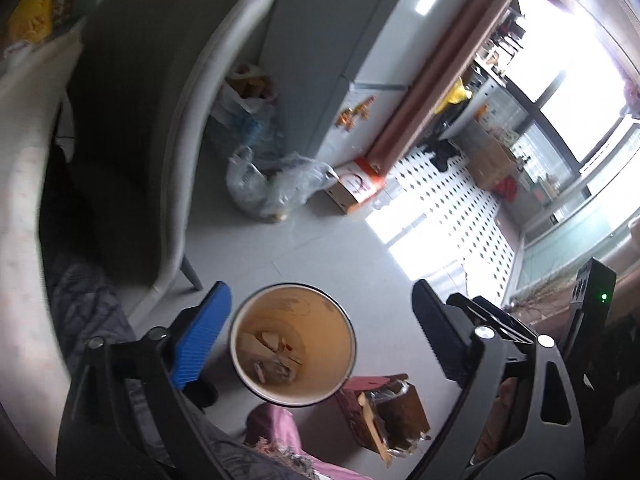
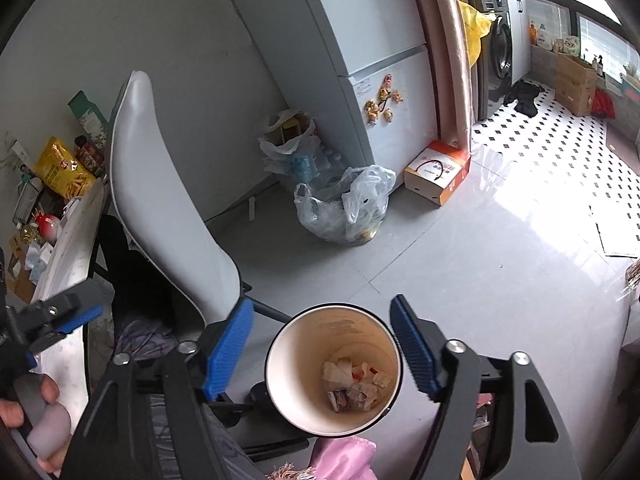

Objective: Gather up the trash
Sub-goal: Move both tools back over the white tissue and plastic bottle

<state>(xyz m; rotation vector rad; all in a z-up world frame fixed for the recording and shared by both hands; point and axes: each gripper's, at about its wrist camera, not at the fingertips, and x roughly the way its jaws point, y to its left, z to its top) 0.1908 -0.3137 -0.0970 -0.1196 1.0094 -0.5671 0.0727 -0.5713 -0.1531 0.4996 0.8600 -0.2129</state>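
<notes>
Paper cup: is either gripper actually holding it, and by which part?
Neither visibly. The paper cup sits between the open fingers of the right gripper and left gripper, untouched.

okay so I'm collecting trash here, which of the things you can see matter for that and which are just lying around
For the job:
paper cup holding scraps, between the open right tongs
open left tongs
clear trash bag on the floor

Just lying about:
grey chair
fridge
orange and white box
washing machine

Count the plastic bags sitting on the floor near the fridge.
2. A clear plastic bag of rubbish sits in front of the fridge corner; a white plastic bag stands behind it against the wall. Others may be hidden behind the chair.
</notes>
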